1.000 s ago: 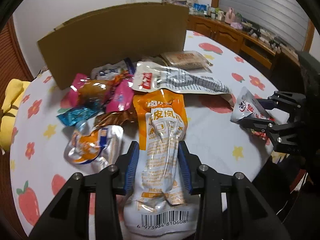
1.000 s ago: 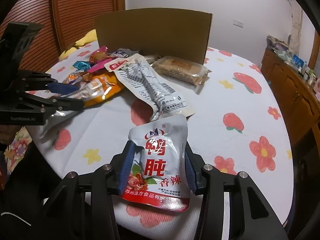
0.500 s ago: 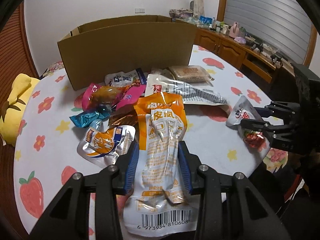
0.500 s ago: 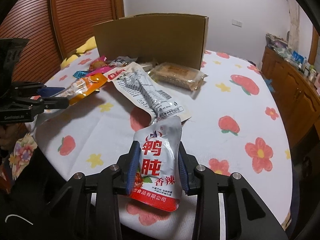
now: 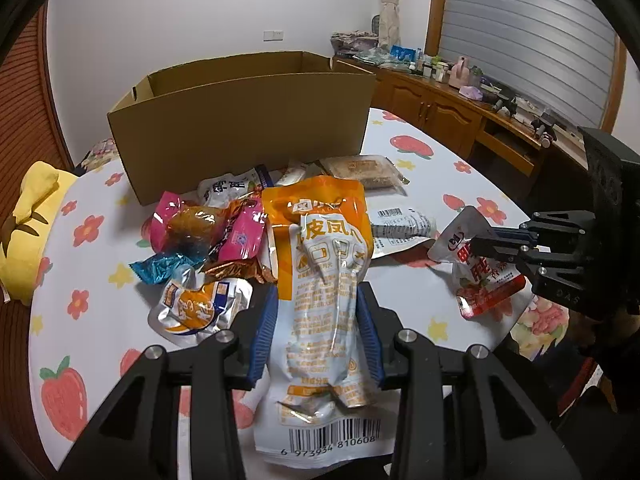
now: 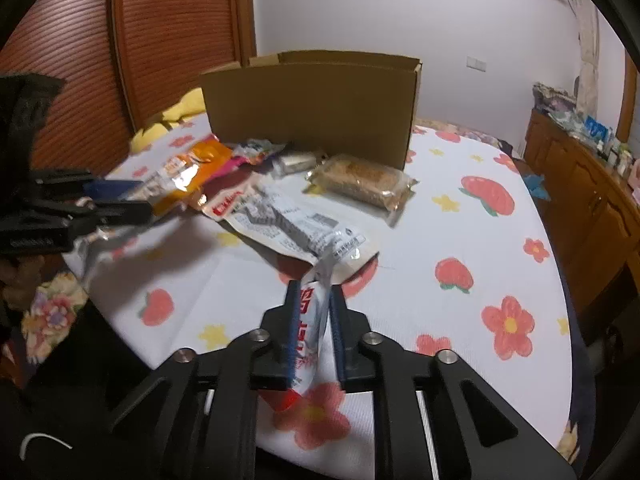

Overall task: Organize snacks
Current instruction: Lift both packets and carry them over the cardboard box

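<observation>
Left gripper (image 5: 316, 334) at bottom centre clamping an orange-and-white pouch (image 5: 326, 280), open cardboard box (image 5: 240, 128) at upper centre, loose snack packets (image 5: 208, 236) left of centre, right gripper (image 5: 486, 246) at right edge pinching a red-and-white pouch (image 5: 476, 276), flower-print tablecloth (image 5: 100, 300)

This is a room in a home. A round counter (image 5: 408, 280) wears a white cloth with red strawberries, flowers and yellow stars printed on it. A plain brown cardboard box (image 5: 244, 124) with its top open stands on the cloth, and shiny snack packets (image 5: 208, 236) lie in a pile in front of it. Along one wall runs a low wooden cabinet with doors (image 5: 440, 108), its top crowded with small bottles and bits and bobs. A window with a grey blind (image 5: 524, 36) sits above it. A soft yellow cushion (image 5: 28, 224) rests by a reddish-brown ribbed wooden door (image 6: 168, 28).
</observation>
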`<action>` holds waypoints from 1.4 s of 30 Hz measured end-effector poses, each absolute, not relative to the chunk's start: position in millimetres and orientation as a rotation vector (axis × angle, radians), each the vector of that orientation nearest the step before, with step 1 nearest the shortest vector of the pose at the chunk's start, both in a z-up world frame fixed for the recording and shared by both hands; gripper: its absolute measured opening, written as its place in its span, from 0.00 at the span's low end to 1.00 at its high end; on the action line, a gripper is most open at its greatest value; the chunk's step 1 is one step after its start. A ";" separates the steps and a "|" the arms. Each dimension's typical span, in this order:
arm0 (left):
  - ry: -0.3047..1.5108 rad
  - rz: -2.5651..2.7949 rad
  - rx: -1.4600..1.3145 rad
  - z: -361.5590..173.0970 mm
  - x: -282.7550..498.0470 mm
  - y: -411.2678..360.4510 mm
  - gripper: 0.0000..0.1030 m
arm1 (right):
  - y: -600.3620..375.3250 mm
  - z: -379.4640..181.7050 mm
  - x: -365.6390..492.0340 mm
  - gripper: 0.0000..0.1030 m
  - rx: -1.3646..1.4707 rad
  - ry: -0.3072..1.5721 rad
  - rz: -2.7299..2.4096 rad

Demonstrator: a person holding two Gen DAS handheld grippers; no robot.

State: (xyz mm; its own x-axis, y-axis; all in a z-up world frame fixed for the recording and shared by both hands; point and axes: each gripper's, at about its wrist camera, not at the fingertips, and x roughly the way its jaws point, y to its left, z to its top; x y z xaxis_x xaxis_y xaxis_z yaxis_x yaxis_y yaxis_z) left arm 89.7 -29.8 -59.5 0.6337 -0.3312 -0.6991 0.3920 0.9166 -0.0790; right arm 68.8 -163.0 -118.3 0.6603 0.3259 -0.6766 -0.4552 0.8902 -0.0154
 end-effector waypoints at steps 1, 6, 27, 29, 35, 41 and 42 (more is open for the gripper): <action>0.781 -0.414 0.081 -59.1 90.0 -29.9 0.36 | -161.7 -118.1 68.9 0.08 -0.196 0.726 0.448; 0.767 -0.414 0.069 -54.3 89.4 -29.0 0.36 | -160.6 -113.1 67.7 0.06 -0.186 0.719 0.455; 0.648 -0.391 0.062 10.6 145.9 -10.7 0.36 | -142.4 -29.0 106.6 0.06 -0.283 0.543 0.467; 0.640 -0.385 0.062 18.2 157.3 -7.9 0.36 | -139.6 -20.1 115.8 0.06 -0.286 0.527 0.468; 0.618 -0.363 0.062 40.7 193.3 0.1 0.37 | -130.0 9.5 160.9 0.06 -0.284 0.481 0.474; 0.615 -0.349 0.083 56.0 234.6 -0.2 0.37 | -115.8 21.1 209.4 0.06 -0.290 0.471 0.482; 0.616 -0.352 0.083 58.0 241.0 0.2 0.37 | -113.1 21.1 217.5 0.06 -0.291 0.472 0.481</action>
State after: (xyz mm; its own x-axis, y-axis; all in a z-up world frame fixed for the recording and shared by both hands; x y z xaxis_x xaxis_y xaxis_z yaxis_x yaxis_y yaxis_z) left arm 241.0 0.2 58.0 0.7588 -0.2984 -0.5790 0.3472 0.9374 -0.0280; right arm 217.5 -113.1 21.1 0.7828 0.3734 -0.4978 -0.5047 0.8489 -0.1568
